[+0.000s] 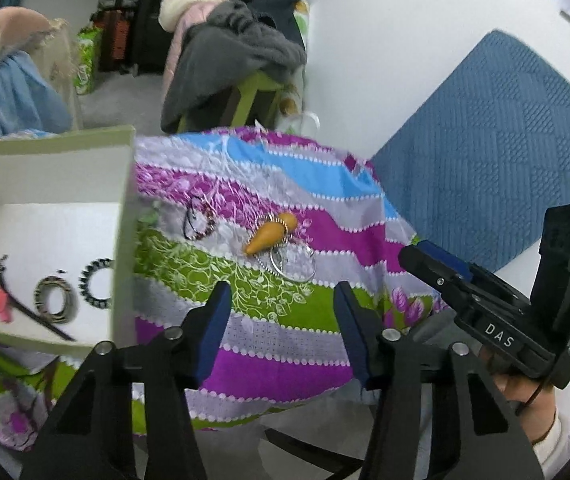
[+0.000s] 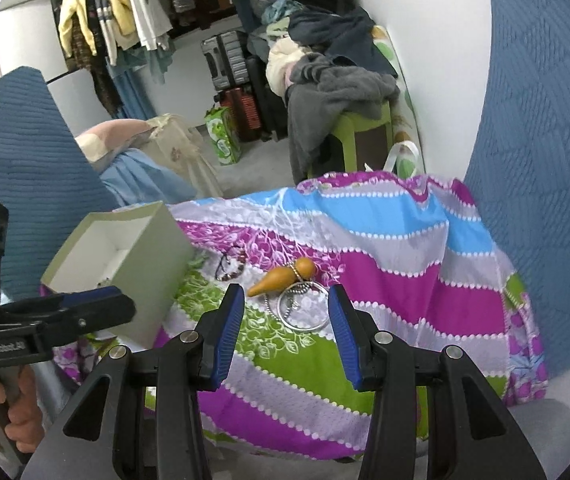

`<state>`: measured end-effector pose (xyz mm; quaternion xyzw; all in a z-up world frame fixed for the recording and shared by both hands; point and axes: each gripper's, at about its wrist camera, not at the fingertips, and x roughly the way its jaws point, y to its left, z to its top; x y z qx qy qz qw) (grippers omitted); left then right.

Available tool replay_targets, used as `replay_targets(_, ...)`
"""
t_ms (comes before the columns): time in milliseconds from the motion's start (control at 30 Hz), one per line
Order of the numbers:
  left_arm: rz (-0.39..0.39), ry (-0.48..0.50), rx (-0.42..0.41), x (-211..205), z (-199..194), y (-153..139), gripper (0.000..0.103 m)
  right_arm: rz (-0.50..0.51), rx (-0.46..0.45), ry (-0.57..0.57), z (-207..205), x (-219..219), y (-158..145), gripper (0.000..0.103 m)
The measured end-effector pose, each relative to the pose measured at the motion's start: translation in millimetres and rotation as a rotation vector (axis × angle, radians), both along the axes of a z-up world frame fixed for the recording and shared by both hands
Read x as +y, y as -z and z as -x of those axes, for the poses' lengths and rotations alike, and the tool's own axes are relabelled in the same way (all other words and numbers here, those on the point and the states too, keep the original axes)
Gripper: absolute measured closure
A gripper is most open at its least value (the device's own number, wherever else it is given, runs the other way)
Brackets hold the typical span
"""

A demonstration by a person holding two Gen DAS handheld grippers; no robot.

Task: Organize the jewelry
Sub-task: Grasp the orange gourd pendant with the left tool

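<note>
Jewelry is being sorted: banded rings [image 1: 56, 299] are already lying in the pale cardboard box [image 1: 125, 216]; a beaded bracelet [image 1: 199, 222], orange gourd pendant [image 1: 271, 234] and silver bangle [image 1: 293, 266] are waiting on the striped floral cloth [image 1: 285, 360]. Left gripper [image 1: 281, 334] and right gripper [image 2: 285, 332], fingers released, are hovering short; next comes closing on the pendant pile.

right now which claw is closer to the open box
Left. The left claw hangs right beside the near corner of the box; the right claw is farther off, over the striped cloth.
</note>
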<state>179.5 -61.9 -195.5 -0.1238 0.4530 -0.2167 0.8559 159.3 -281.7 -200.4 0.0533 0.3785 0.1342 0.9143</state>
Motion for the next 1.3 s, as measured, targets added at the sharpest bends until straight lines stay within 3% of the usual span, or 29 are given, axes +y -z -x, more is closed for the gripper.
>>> replay_targets(267, -0.046, 0.047, 0.055, -25, -41, 42, 0.052, -0.050, 0.076, -0.018, -32, -6, 24, 0.062)
replay_targets(800, -0.140, 0.176, 0.031, -66, -109, 93, 0.053, -0.103, 0.215, -0.001, -71, -25, 62, 0.063)
replay_targets(833, -0.152, 0.186, 0.033, -69, -110, 95, 0.056, -0.102, 0.222, 0.000, -72, -25, 64, 0.063)
replay_targets(867, -0.164, 0.202, 0.039, -72, -111, 99, 0.067, -0.095, 0.230, 0.002, -73, -25, 66, 0.063)
replay_targets(900, -0.167, 0.210, 0.043, -74, -112, 100, 0.072, -0.090, 0.235, 0.002, -74, -23, 68, 0.063)
replay_targets(1033, -0.163, 0.211, 0.034, -76, -111, 99, 0.072, -0.080, 0.248, 0.002, -74, -22, 72, 0.063)
replay_targets(1300, -0.024, 0.153, 0.097, -52, -93, 74, 0.072, -0.080, 0.244, -0.018, -72, -16, 72, 0.064)
